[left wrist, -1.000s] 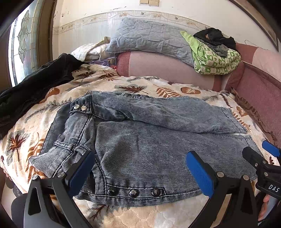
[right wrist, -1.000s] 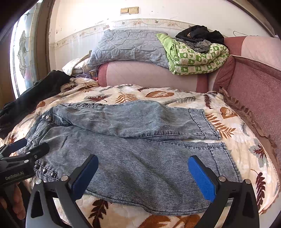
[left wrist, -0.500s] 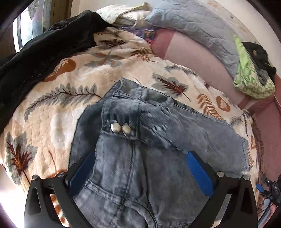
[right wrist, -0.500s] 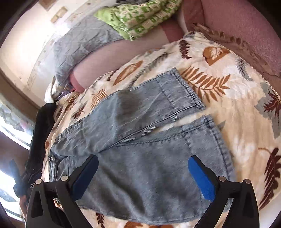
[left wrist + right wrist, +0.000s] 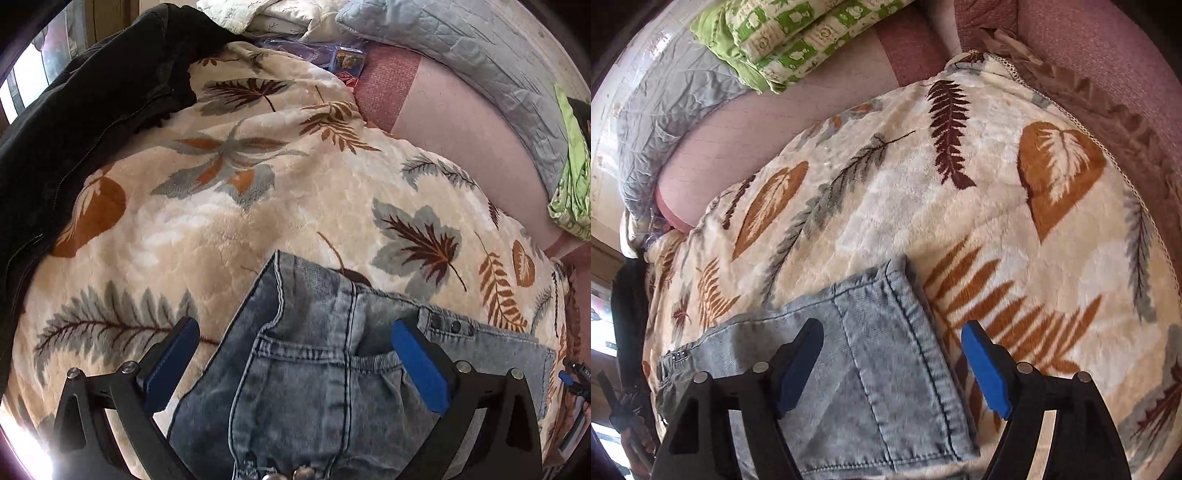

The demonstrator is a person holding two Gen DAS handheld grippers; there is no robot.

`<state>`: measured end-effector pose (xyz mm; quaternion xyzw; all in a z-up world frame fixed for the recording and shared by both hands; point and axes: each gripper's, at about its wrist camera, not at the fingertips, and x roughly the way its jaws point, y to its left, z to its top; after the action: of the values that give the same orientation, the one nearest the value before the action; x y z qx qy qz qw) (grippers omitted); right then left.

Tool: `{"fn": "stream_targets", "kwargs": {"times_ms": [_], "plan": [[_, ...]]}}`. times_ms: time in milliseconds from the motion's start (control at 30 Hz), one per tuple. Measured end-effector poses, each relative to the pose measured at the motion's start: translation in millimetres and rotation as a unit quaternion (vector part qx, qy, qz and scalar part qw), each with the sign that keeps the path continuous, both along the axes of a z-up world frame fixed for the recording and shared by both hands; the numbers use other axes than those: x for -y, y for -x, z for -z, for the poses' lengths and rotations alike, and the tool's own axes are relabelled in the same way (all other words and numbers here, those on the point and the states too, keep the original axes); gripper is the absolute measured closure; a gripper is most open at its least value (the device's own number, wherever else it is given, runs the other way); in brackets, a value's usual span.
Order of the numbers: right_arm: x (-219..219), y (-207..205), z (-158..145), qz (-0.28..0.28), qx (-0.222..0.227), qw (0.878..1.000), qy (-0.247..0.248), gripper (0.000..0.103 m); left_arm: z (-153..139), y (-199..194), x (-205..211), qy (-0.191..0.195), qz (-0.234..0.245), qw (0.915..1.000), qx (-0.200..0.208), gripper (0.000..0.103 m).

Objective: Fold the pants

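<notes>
Pants: the grey-blue denim pants (image 5: 325, 387) lie spread on the leaf-patterned blanket (image 5: 258, 206) of a bed; their far edge runs across the lower half of both wrist views.
Waist end: in the left wrist view the waistband corner, a back pocket and a row of snap buttons (image 5: 452, 325) lie under the left hand-held gripper (image 5: 295, 365).
Hem end: in the right wrist view the stitched cuff (image 5: 905, 332) of a leg lies flat under the right hand-held gripper (image 5: 892, 365).
Left hand-held gripper: jaws wide apart, one blue pad over the blanket, the other over the denim; nothing is clamped, though the waist corner lies between them.
Right hand-held gripper: its jaws have just been closing but are not shut; the cuff sits between the pads, and I see no pad pressing on cloth.
Done: the pants look laid out lengthwise, one leg beside the other, and both tools are posted at opposite ends.
Left: no crosswise fold shows yet; by my judgement the far edge must be pinched at waist and cuff, then carried over, with further folds after.
Surroundings: a black jacket (image 5: 74, 122), a grey quilt (image 5: 480, 55) and a green patterned blanket (image 5: 798, 40) lie well apart from the pants.
</notes>
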<state>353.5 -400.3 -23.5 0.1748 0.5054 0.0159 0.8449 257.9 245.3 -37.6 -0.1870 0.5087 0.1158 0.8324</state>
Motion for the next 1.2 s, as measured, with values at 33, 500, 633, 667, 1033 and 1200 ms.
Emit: {"fn": "stream_targets", "kwargs": {"times_ms": [33,500,633,667,1033,1200], "plan": [[-0.8,-6.6,2.1,-0.002,0.0,1.0,0.002,0.023,1.6,-4.6,-1.9,0.001,0.001,1.0,0.002,0.0],[-12.3,-37.5,24.7,-0.025,-0.02,0.999,0.013,0.043,35.6,-36.3,-0.7,-0.006,0.022,0.9994,-0.024,0.088],[-18.3,-45.5,30.9,-0.027,-0.027,0.999,0.036,0.045,41.2,-44.2,12.5,-0.058,0.04,0.9968,-0.037,0.099],[-20.8,-46.5,30.5,-0.031,-0.027,0.998,0.047,0.048,40.2,-45.6,15.5,-0.069,0.042,0.996,-0.038,0.1],[-28.3,-52.0,16.5,-0.013,-0.003,0.992,0.122,0.033,38.5,-63.7,31.3,-0.156,0.042,0.9861,-0.037,0.097],[8.1,-7.7,12.3,0.033,0.022,0.998,0.042,0.032,8.7,-28.9,19.2,-0.14,0.022,0.9896,0.02,0.082]]}}
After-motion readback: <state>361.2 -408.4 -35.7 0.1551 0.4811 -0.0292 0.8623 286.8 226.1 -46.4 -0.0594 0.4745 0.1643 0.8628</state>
